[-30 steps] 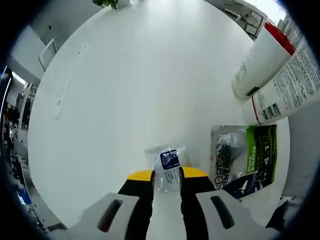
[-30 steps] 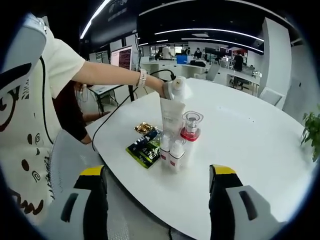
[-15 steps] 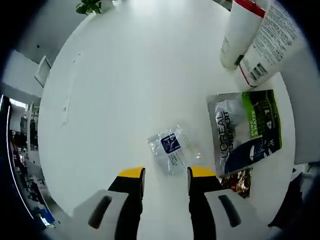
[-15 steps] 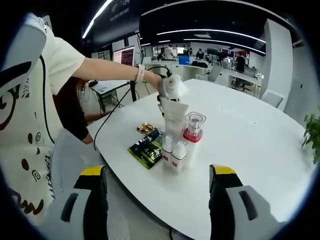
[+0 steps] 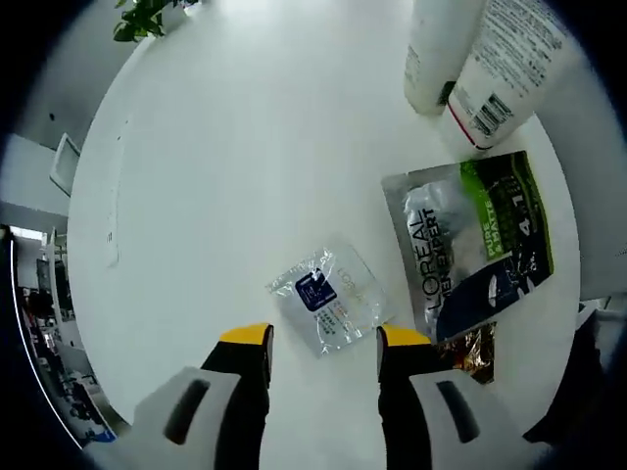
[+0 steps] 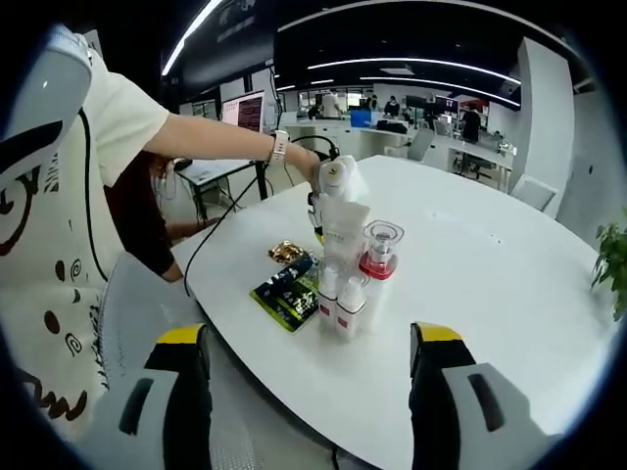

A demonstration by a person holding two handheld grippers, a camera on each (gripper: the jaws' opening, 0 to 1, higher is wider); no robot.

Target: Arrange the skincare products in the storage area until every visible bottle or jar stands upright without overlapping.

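In the left gripper view my left gripper (image 5: pixel 323 338) is open above the white table (image 5: pixel 216 147). A small clear sachet with a blue label (image 5: pixel 323 299) lies flat just beyond its yellow tips. To the right lie a grey-green L'Oreal sachet (image 5: pixel 470 245) and a gold sachet (image 5: pixel 475 348). Two white bottles (image 5: pixel 480 59) stand at the top right. In the right gripper view my right gripper (image 6: pixel 309 335) hangs wide open off the table's near edge. It faces an upright cluster: a white tube (image 6: pixel 343 230), a clear-capped bottle with a red collar (image 6: pixel 377 255) and two small bottles (image 6: pixel 338 302).
A person's arm (image 6: pixel 216 147) reaches in from the left, the hand (image 6: pixel 328 178) holding the other gripper over the cluster. Flat sachets (image 6: pixel 284 286) lie left of the bottles. A plant (image 6: pixel 612 259) stands at the table's far right. Office desks and chairs fill the background.
My left gripper has let go of the clear sachet, opened and drawn back above it. The sachet now lies flat on the table. The right gripper has not moved.
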